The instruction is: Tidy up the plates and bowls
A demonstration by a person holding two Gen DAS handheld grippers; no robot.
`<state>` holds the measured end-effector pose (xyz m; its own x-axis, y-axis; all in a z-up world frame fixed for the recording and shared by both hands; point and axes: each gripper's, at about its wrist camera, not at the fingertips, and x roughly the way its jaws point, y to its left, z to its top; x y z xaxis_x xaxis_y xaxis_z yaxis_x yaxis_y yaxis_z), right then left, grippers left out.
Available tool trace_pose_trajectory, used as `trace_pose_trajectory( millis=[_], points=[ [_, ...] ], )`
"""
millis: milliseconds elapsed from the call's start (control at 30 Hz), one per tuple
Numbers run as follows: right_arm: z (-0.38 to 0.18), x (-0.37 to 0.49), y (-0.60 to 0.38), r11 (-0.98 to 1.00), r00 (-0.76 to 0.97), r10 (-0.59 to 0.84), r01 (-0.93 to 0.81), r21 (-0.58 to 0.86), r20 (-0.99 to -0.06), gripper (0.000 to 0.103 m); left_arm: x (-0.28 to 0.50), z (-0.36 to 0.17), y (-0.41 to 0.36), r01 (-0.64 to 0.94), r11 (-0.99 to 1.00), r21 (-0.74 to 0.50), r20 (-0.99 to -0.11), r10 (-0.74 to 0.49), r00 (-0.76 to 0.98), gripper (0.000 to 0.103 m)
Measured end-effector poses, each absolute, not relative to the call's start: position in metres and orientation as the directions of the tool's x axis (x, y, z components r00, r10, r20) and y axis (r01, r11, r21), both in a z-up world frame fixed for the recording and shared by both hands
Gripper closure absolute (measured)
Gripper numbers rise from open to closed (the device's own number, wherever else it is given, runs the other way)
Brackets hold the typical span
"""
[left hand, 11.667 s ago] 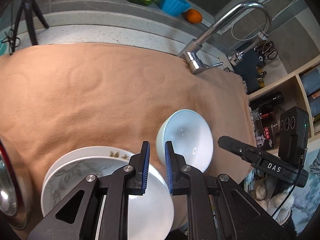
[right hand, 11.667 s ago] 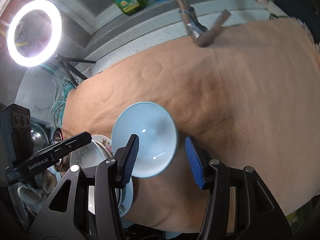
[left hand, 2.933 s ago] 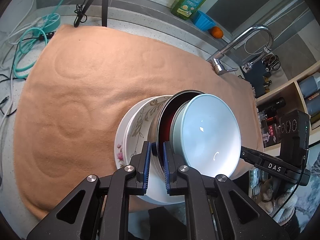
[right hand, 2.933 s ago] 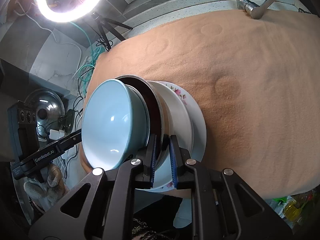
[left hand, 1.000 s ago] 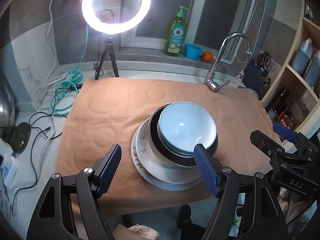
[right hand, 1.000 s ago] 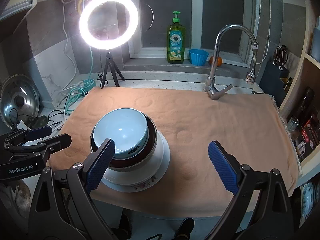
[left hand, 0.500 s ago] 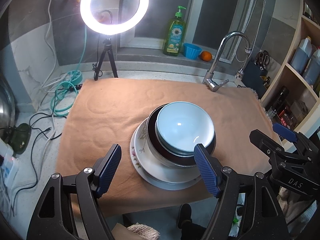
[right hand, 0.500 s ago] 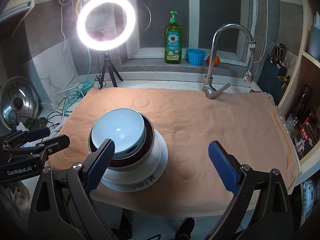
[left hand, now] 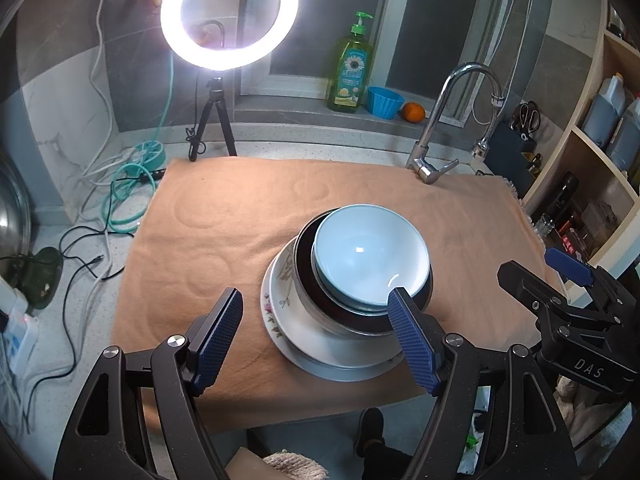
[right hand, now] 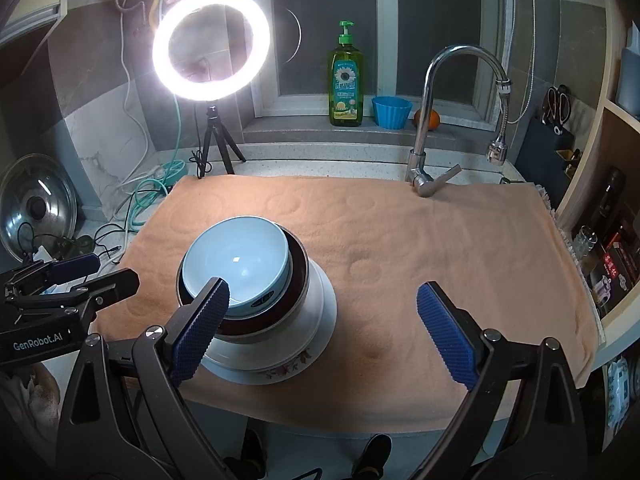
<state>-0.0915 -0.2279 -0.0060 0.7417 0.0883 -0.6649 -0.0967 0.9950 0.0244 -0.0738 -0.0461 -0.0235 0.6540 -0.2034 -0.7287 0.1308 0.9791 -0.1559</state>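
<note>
One stack of dishes stands on the tan cloth (left hand: 224, 216) near its front edge. On top sits a light blue bowl (left hand: 370, 254) (right hand: 236, 260), nested in a dark red-lined metal bowl (left hand: 310, 280) (right hand: 298, 268). Under them lie a white bowl (right hand: 320, 300) and a floral plate (left hand: 276, 304) (right hand: 288, 372). My left gripper (left hand: 316, 336) hangs open in front of the stack, holding nothing. My right gripper (right hand: 324, 328) is open too, its left finger in front of the stack, nothing between its pads. Each gripper shows at the edge of the other's view.
A tap (left hand: 440, 128) (right hand: 424, 128) rises at the cloth's back edge. Behind it the sill holds a soap bottle (right hand: 346, 80), a blue cup (right hand: 391, 111) and an orange (left hand: 413, 112). A ring light (right hand: 211, 46) and cables (left hand: 128, 196) stand at back left, shelves (left hand: 592, 184) at right.
None in the last second. Some seconds ago both grippers were shut on the stack's rim; both now stand open and drawn back from it.
</note>
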Motion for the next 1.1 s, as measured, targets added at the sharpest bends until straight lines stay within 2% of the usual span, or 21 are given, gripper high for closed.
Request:
trace_pose_trajectory(
  millis=[1100],
  points=[
    [-0.0115, -0.0862, -0.2222, 0.995, 0.731, 0.087, -0.093, 0.028, -0.677, 0.006, -0.0641, -0.0230, -0.0429, 0.133, 0.981, -0.143, -0.724, -0.195, 0.662, 0.028]
  ],
)
